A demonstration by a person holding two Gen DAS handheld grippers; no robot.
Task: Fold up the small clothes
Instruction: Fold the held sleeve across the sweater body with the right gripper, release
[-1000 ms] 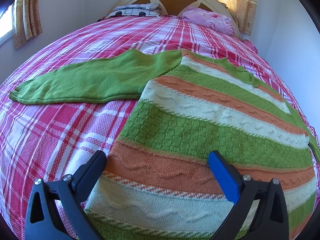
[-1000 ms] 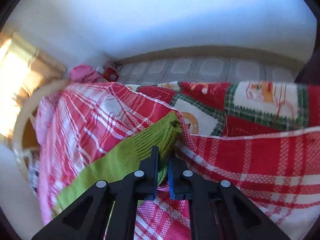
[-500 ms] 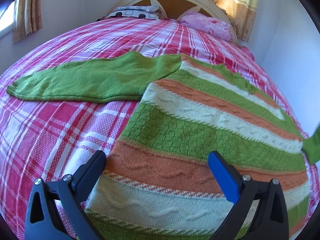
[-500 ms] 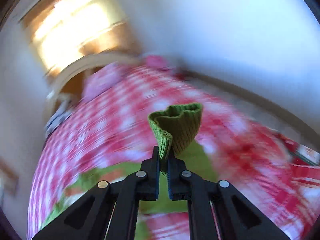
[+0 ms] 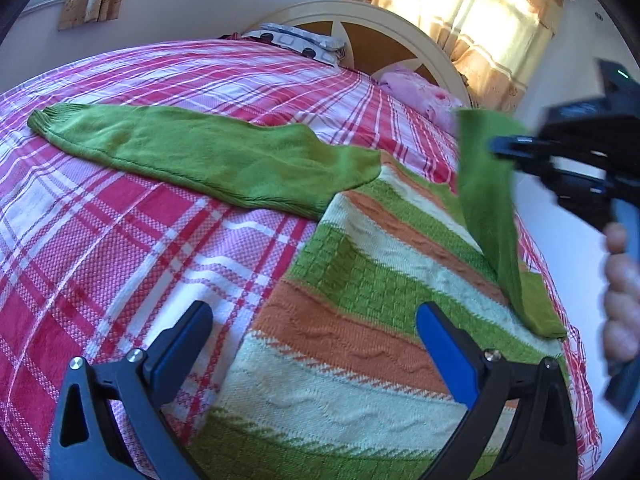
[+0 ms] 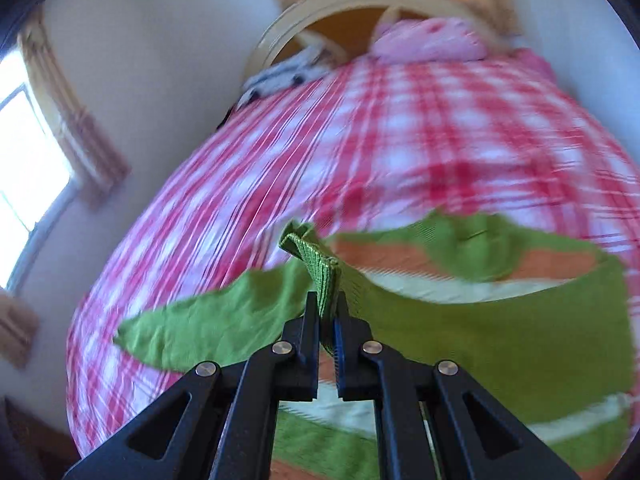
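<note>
A knitted sweater [image 5: 360, 300] with green, orange and cream stripes lies flat on the bed. Its left green sleeve [image 5: 200, 152] stretches out to the left over the bedspread. My right gripper [image 6: 327, 312] is shut on the ribbed cuff [image 6: 320, 268] of the right green sleeve [image 5: 488, 200], which hangs lifted above the sweater's right side. In the left wrist view the right gripper [image 5: 504, 146] shows blurred at the right edge, with a hand [image 5: 620, 292] below it. My left gripper [image 5: 314, 320] is open over the sweater's lower hem, nothing between its fingers.
The bed carries a red, pink and white plaid bedspread [image 5: 120, 240]. A pink pillow [image 5: 416, 88] and a patterned pillow [image 5: 296, 40] lie by the cream headboard [image 5: 360, 12]. Curtained windows sit behind the headboard and at the left wall. The bed's right edge runs close to a wall.
My right gripper swung from the bed's edge up and over the sweater, carrying the right sleeve's cuff with it. The left gripper shifted and rolled slightly, still open.
</note>
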